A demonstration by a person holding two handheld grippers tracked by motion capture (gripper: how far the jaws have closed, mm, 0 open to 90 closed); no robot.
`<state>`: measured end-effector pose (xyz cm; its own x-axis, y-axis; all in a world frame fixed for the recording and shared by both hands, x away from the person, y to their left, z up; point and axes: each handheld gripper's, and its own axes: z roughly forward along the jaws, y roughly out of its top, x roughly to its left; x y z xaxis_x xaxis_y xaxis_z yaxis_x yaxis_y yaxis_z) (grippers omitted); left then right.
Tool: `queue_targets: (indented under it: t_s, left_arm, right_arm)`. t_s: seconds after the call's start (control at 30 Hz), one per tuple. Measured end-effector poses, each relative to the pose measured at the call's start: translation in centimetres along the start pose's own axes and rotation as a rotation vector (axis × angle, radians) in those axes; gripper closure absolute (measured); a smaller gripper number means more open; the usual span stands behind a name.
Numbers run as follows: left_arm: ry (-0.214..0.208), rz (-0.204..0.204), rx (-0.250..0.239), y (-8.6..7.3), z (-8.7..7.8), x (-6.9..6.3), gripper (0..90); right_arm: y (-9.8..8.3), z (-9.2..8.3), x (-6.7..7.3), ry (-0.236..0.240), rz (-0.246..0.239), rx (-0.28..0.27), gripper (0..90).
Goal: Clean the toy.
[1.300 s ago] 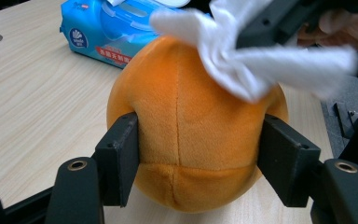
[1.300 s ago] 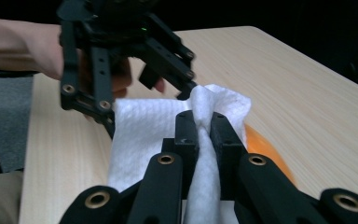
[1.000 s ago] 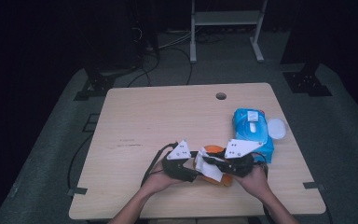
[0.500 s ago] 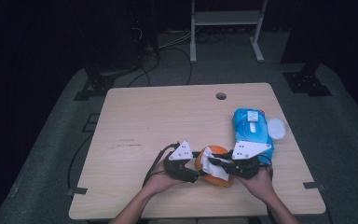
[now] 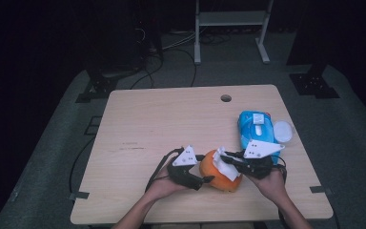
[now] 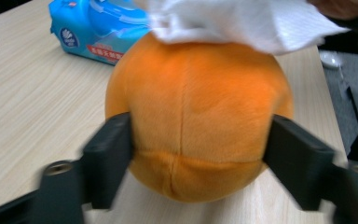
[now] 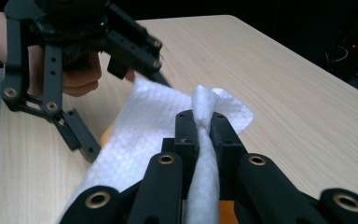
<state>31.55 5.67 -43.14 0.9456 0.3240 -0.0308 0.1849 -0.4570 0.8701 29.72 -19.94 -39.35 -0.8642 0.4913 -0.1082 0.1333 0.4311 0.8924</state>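
A person wipes an orange plush ball (image 5: 220, 171) with a white wipe (image 5: 225, 165) near the front edge of the table (image 5: 162, 119). Compared with a second ago, the ball now sits more squarely between the two tools, its orange side plainer in the high view, and the wipe lies draped over its top rather than bunched at its side. The jaws of the left hand-held gripper (image 5: 205, 180) have just been opening; in the left gripper view they stand wide at either flank of the ball (image 6: 198, 116), seemingly touching the fabric, likely a looser hold to let the ball turn. The right hand-held gripper (image 5: 233, 160) is clenched tight, pinching a fold of the wipe (image 7: 204, 116). A blue pack of wipes (image 5: 256, 126) lies just behind it, a round white lid (image 5: 283, 131) beside that.
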Motion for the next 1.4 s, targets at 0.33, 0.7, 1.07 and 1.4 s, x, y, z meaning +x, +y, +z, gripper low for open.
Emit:
queue_targets:
  t_s: [0.33,0.7,1.07,1.4]
  left_arm:
    - [-0.008,0.055,-0.002,0.4,0.0,-0.7,30.4]
    - [-0.017,0.102,0.025,-0.1,-0.2,-0.5,31.7]
    - [-0.054,-0.051,-0.032,0.4,-0.5,0.3,13.7]
    - [-0.043,0.019,0.001,0.1,-0.5,-0.2,26.6]
  right_arm:
    - [0.5,0.1,1.1,0.023,-0.028,-0.002,82.6]
    - [1.3,0.9,0.2,0.020,-0.026,0.010,82.6]
    - [-1.0,0.2,-0.8,0.000,0.061,-0.001,82.6]
    - [0.5,1.2,0.7,0.021,-0.003,0.021,82.6]
